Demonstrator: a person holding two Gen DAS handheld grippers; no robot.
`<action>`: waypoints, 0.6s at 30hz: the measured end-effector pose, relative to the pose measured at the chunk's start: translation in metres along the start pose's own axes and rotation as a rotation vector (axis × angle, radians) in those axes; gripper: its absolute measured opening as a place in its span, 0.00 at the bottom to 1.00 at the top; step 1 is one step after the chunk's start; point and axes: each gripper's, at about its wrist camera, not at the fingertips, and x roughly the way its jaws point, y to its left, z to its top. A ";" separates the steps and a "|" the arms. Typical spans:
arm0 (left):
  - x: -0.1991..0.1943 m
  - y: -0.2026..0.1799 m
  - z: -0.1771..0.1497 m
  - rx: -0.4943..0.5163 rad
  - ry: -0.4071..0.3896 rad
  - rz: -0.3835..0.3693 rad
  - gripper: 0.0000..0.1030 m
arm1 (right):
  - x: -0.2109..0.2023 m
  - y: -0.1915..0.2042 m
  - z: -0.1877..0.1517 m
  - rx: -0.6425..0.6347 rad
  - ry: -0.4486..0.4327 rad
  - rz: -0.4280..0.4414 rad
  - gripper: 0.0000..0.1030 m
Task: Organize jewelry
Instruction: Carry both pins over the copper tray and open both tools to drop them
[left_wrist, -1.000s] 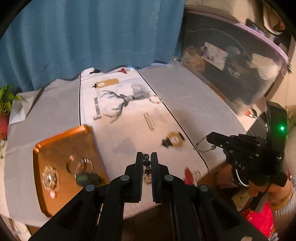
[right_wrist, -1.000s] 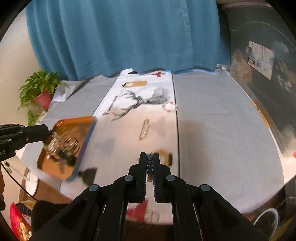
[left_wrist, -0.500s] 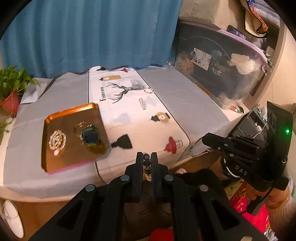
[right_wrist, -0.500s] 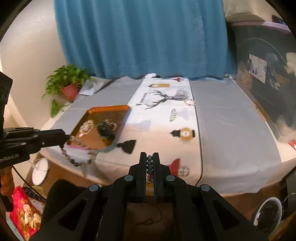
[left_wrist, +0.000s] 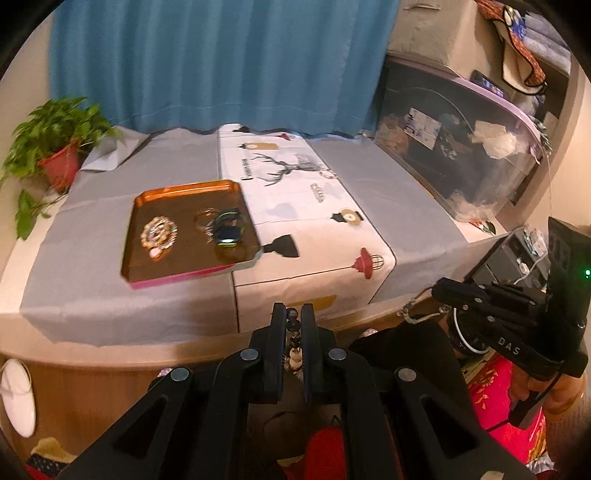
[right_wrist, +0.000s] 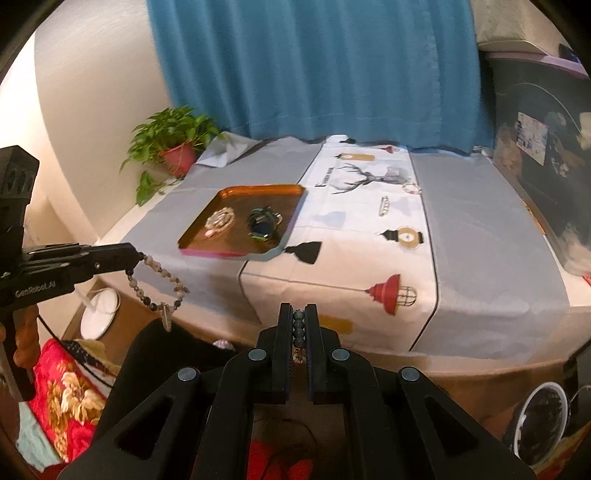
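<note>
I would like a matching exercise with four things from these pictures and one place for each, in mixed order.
Things:
1. beaded necklace
2. green watch
3. potted plant
4. silver bar clip

Places:
A. far corner of the table, by the curtain
B. on the white runner, below the deer print
C. inside the orange tray
D. hanging from the left claw

Pairs: 1-D, 2-C, 3-A, 4-B

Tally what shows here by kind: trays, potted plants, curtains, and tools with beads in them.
Orange tray: 1
Potted plant: 1
Blue curtain: 1
Tools, each shut on beads: 2 (left tool, right tool)
Total: 5
</note>
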 end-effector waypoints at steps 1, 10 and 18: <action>-0.002 0.002 -0.002 -0.006 -0.002 0.002 0.06 | 0.000 0.003 -0.001 -0.005 0.002 0.007 0.06; -0.013 0.035 -0.012 -0.077 -0.017 0.041 0.05 | 0.009 0.028 0.003 -0.045 0.026 0.044 0.06; -0.009 0.067 -0.001 -0.116 -0.031 0.055 0.06 | 0.031 0.049 0.027 -0.088 0.039 0.069 0.06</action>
